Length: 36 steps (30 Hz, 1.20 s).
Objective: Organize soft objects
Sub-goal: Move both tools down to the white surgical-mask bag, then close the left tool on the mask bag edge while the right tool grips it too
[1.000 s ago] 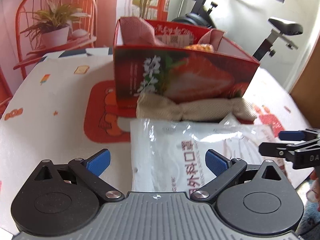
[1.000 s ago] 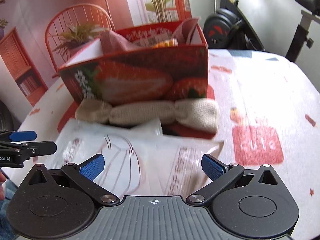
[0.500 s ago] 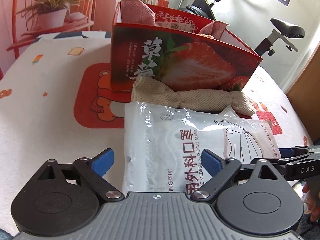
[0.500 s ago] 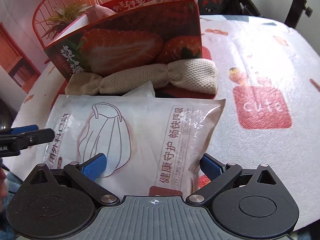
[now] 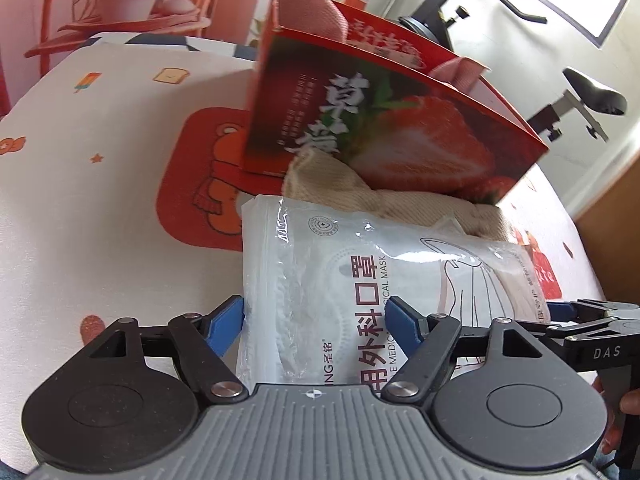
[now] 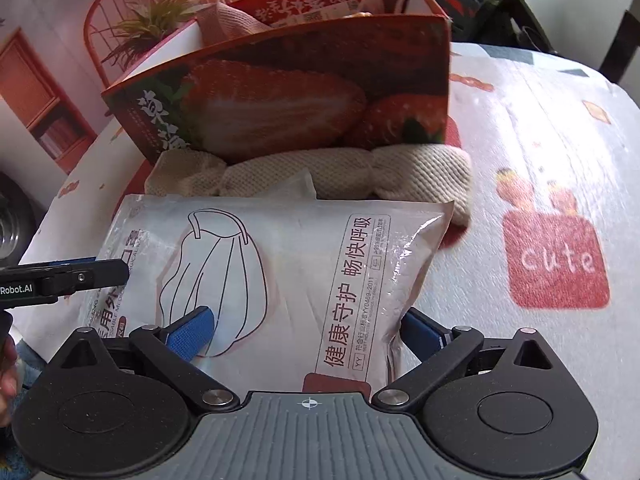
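Note:
A white plastic pack of surgical masks (image 5: 360,276) lies flat near the table's front edge; it also shows in the right wrist view (image 6: 288,264). My left gripper (image 5: 316,320) is open with its blue pads around the pack's left end. My right gripper (image 6: 308,330) is open around the pack's right end. Behind the pack lies a rolled beige knit cloth (image 6: 360,168), against a red strawberry-print box (image 6: 304,92) that holds pink cloth (image 5: 316,12).
The table (image 5: 80,208) has a white cloth with cartoon prints and a red bear mat (image 5: 200,184). A red chair with a potted plant (image 6: 156,20) and an exercise bike (image 5: 576,92) stand behind the table.
Both grippers have moved forward over the mask pack, and their pads now sit around its two ends. The box and the beige cloth have not moved.

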{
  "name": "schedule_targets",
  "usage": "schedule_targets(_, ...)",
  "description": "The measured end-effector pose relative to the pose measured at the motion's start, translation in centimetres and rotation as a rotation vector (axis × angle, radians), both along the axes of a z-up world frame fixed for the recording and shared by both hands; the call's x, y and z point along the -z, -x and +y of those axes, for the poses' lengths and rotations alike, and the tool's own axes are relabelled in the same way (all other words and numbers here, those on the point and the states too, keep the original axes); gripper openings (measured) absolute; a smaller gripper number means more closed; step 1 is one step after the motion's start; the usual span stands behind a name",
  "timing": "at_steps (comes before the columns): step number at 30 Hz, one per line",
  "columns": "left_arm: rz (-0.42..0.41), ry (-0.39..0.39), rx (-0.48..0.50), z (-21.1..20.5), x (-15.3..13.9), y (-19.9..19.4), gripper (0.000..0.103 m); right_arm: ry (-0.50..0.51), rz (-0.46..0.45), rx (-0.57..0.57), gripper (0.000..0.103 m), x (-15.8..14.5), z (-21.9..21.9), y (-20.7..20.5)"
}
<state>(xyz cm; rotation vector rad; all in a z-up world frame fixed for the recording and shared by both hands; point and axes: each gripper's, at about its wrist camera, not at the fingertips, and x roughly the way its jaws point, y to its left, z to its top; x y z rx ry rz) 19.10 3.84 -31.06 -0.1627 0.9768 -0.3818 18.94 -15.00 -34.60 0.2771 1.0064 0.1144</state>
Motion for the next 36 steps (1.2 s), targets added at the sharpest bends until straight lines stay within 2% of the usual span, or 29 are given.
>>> schedule_targets(12,0.032,0.036,-0.014,0.6,0.9,-1.2,0.079,-0.032,-0.009,-0.021,0.099,0.8,-0.4,-0.3)
schedule_targets(14,0.033,0.045,-0.008,0.6,0.7,-1.2,0.075,-0.029,-0.008,-0.023,0.097,0.6,-0.2,-0.3)
schedule_targets(18,0.014,0.025,0.017,0.4,0.0,-1.0,0.075,-0.033,-0.021,-0.022,0.093,0.0,-0.1,0.0)
schedule_targets(22,-0.009,0.031,0.045,0.6,-1.0,-0.9,0.061,-0.053,-0.053,-0.017,0.089,-0.9,-0.5,0.5)
schedule_targets(24,-0.021,0.052,0.070,0.6,-1.7,-0.8,0.058,-0.069,-0.072,-0.020,0.087,-1.5,-0.7,0.7)
schedule_targets(25,-0.036,0.056,0.093,0.5,-1.9,-0.7,0.053,-0.083,-0.085,-0.032,0.084,-1.8,-0.8,0.8)
schedule_targets(26,-0.035,0.063,0.121,0.1,-2.1,-0.7,0.051,-0.105,-0.091,-0.053,0.076,-2.0,-0.7,0.7)
schedule_targets(27,-0.031,0.065,0.137,-0.2,-2.1,-0.6,0.051,-0.112,-0.085,-0.070,0.074,-2.0,-0.4,0.6)
schedule_targets(30,-0.029,0.042,0.150,-1.3,-1.6,-0.4,0.051,-0.039,-0.063,-0.088,0.074,-1.9,0.8,0.1)
schedule_targets(36,-0.017,0.037,0.088,0.1,-1.0,-0.6,0.052,-0.005,-0.072,-0.073,0.074,-1.4,0.4,0.7)
